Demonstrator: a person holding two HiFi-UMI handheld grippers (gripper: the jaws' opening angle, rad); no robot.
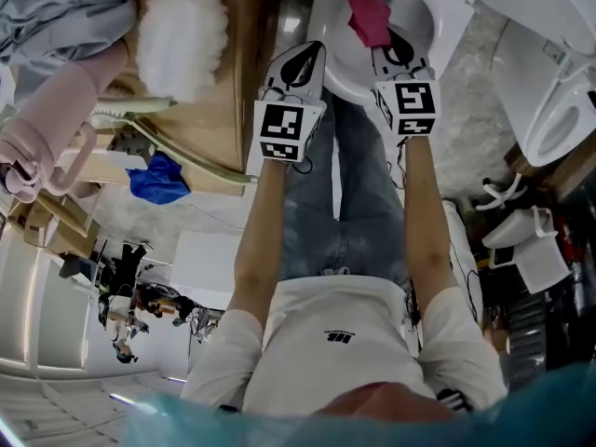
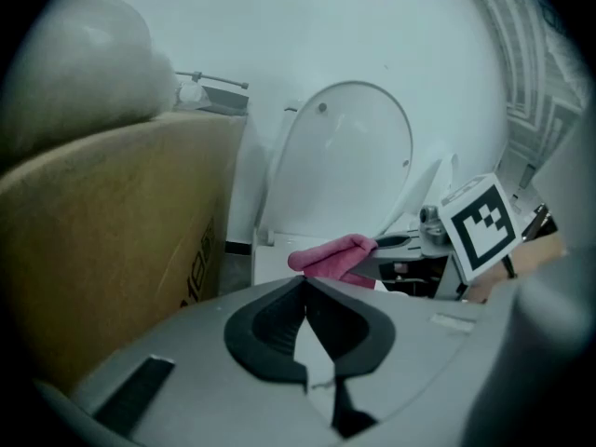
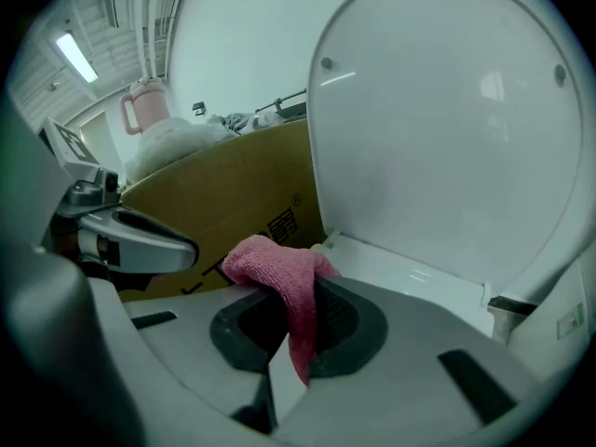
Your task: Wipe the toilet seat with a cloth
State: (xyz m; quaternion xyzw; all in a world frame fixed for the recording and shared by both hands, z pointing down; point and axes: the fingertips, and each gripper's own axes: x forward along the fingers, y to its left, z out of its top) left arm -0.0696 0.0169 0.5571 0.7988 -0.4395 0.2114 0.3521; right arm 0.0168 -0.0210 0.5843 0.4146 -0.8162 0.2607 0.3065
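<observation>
While R gripper (image 1: 391, 54) clamps cloth (image 1: 370, 15), cardboard box (image 1: 212, 110) (L side) flanks toilet (image 1: 447, 12).

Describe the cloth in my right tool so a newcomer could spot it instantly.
Find the white toilet with its lid raised, at the top of the head view. Over its bowl, the right tool is shut on a pink cloth. It is the only cloth at the toilet; the blue one lies by the cardboard box.
</observation>
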